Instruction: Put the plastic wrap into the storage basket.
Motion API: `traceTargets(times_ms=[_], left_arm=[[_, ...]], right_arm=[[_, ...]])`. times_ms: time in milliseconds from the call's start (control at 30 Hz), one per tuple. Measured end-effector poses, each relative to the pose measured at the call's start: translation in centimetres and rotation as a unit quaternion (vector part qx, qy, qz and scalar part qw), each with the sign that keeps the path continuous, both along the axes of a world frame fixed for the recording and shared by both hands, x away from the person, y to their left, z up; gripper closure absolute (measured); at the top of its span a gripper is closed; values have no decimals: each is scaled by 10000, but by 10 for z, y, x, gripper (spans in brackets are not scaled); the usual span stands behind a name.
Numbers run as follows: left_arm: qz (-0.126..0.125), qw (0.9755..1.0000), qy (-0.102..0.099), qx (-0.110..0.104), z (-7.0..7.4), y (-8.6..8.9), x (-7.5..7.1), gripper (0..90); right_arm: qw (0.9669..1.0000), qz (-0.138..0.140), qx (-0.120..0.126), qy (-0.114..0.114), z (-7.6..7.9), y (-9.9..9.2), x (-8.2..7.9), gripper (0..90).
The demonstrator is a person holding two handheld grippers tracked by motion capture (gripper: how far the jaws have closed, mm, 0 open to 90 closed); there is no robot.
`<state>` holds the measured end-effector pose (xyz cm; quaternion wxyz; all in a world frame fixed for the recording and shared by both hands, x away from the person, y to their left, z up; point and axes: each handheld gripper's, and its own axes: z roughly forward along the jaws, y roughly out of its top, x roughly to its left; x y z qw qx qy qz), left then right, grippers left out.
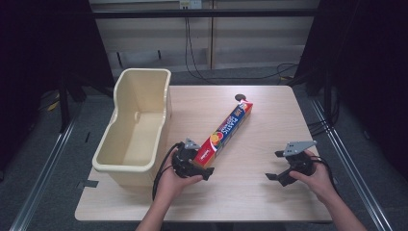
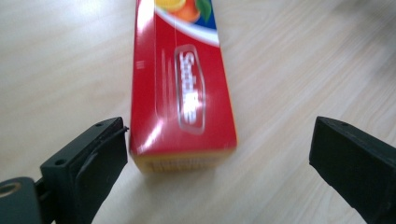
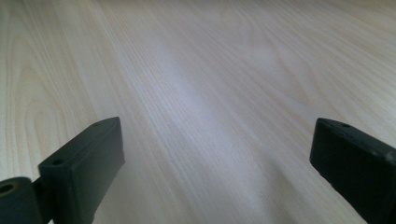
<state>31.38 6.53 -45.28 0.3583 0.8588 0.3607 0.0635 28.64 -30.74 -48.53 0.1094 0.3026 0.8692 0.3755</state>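
long glossy carton (image 2: 182,93), smooth wood-grain table (image 3: 210,93)

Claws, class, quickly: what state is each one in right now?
Left claw: open, its jaws either side of the near end of the red box, not clamped on it.
Right claw: open, holding nothing.

A pale wooden desk (image 1: 250,192) carries a cream plastic tub (image 1: 137,127) along its left edge. A long red cardboard foil box (image 1: 226,130) lies diagonally at the desk's centre, right of the tub, its far end beside a small dark round hole (image 1: 240,97). The left gripper (image 1: 204,168) sits at the box's near end, jaws either side of it; the right gripper (image 1: 275,166) rests well apart, to the right.
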Motion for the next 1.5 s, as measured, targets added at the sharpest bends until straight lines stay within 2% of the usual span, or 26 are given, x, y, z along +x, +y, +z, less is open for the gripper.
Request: traceTargets(times_ms=[67,133,200,267,300,367,433,500,600,700,833,967,1067,1200,1433,1500], left_arm=[[24,10000,-20,-25,4,-3,3,41],[11,10000,-19,45,14,-10,10,40],[-76,9999,-24,85,21,-14,17,38],[-66,9998,-19,188,29,-23,29,38],[-56,9999,18,103,29,-27,34,38],[-69,9999,72,82,29,-29,39,38],[-6,9999,134,43,29,-39,53,39],[-4,9998,162,68,29,-43,57,40],[-23,9995,253,182,26,-57,72,44],[-36,9994,228,272,26,-63,78,55],[-45,9989,369,282,22,-73,89,58],[-7,9980,425,467,17,-82,102,67],[73,9972,514,536,16,-86,107,89],[49,9966,495,655,15,-92,112,107],[35,9943,609,878,7,-103,124,195],[2,9940,647,879,5,-104,127,202]], right_arm=[[10000,-20,-30,10,1,0,-1,22],[10000,-71,-23,-62,2,0,-2,26],[9999,-104,36,-29,4,-1,-2,26],[9998,-171,28,-70,6,-2,-4,26],[9997,-204,23,-93,7,-3,-4,25],[9997,-240,50,-95,8,-4,-5,26],[9995,-279,82,-106,9,-5,-6,25],[9995,-269,97,-153,10,-5,-6,26],[9995,-283,59,-124,10,-5,-7,26],[9995,-269,38,-134,9,-4,-6,26],[9996,-235,46,-125,8,-4,-6,26],[9997,-209,51,-92,8,-4,-7,26],[9996,-230,92,-114,9,-6,-6,26],[9996,-242,120,-96,9,-7,-5,26],[9995,-226,183,-130,10,-8,-6,26],[9995,-215,185,-125,10,-9,-6,26]])
